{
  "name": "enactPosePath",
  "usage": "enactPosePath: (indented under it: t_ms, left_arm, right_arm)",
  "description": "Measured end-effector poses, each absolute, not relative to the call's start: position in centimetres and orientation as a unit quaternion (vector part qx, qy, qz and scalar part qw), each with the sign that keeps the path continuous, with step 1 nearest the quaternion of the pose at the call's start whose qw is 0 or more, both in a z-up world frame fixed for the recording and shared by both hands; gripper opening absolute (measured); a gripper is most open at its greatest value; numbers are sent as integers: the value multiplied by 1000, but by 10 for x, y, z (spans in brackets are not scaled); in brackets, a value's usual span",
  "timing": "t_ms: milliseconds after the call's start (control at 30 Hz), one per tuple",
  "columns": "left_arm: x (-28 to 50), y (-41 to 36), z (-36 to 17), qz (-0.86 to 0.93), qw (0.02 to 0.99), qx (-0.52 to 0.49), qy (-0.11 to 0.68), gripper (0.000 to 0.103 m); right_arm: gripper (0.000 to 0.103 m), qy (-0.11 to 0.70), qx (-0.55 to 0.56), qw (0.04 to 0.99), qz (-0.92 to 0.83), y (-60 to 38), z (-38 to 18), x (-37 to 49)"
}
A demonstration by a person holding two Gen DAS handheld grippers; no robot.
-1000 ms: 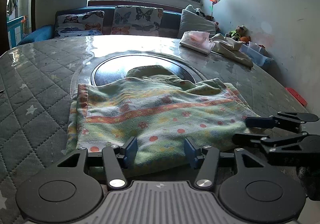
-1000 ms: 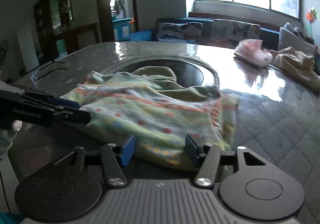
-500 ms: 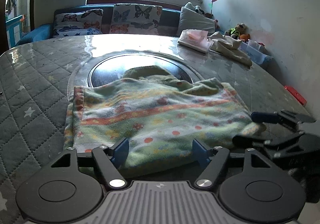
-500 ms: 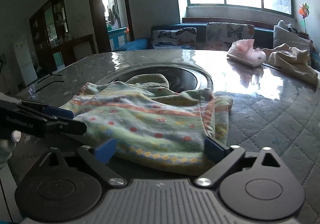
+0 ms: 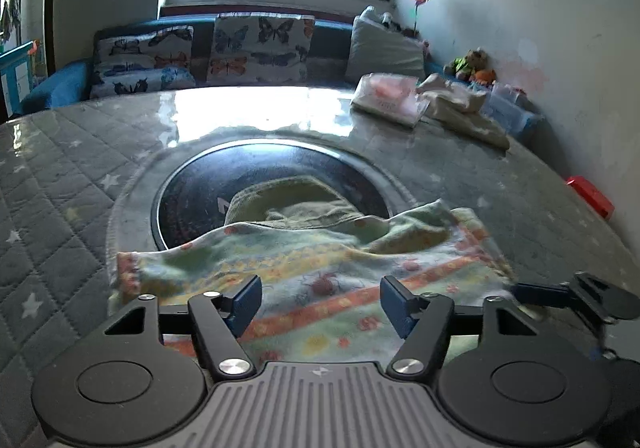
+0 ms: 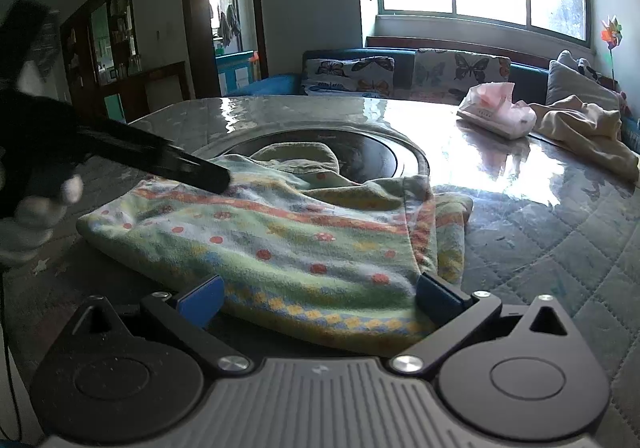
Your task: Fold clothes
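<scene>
A folded patterned garment (image 5: 320, 280), green with orange stripes and red dots, lies on the quilted table over a dark round inset (image 5: 272, 164); it also shows in the right wrist view (image 6: 288, 240). An olive collar part (image 5: 288, 200) sticks out at its far side. My left gripper (image 5: 320, 302) is open above the garment's near part, blue pads apart. My right gripper (image 6: 316, 296) is open wide at the garment's near edge. The left gripper shows in the right wrist view (image 6: 192, 168) over the cloth's far left. The right gripper shows in the left wrist view (image 5: 560, 294) by the cloth's right edge.
A pink tissue pack (image 5: 388, 98) and a beige garment (image 5: 460, 108) lie at the table's far right; both show in the right wrist view, the pack (image 6: 496, 112) and the garment (image 6: 588, 128). A sofa with butterfly cushions (image 5: 224, 52) stands behind. A red object (image 5: 590, 196) lies at the right edge.
Both grippers opened wider. The left gripper moved forward over the garment. The right gripper pulled back a little, and the garment's far edge looks more rumpled.
</scene>
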State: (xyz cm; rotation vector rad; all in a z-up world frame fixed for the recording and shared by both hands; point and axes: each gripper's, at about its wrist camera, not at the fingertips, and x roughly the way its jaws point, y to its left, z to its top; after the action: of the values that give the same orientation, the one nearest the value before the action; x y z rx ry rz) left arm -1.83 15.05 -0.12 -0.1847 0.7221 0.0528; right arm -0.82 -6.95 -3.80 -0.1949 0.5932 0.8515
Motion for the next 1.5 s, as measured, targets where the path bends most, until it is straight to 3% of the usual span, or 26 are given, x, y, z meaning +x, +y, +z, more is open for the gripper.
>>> enactPosePath:
  t_ms: [500, 1500]
  left_arm:
    - [16, 148, -13, 47, 925, -80, 369, 51]
    - [33, 179, -13, 76, 931, -102, 342, 50]
  right_arm:
    - [103, 285, -87, 863, 408, -71, -39, -7]
    - [103, 289, -55, 860, 416, -78, -39, -3]
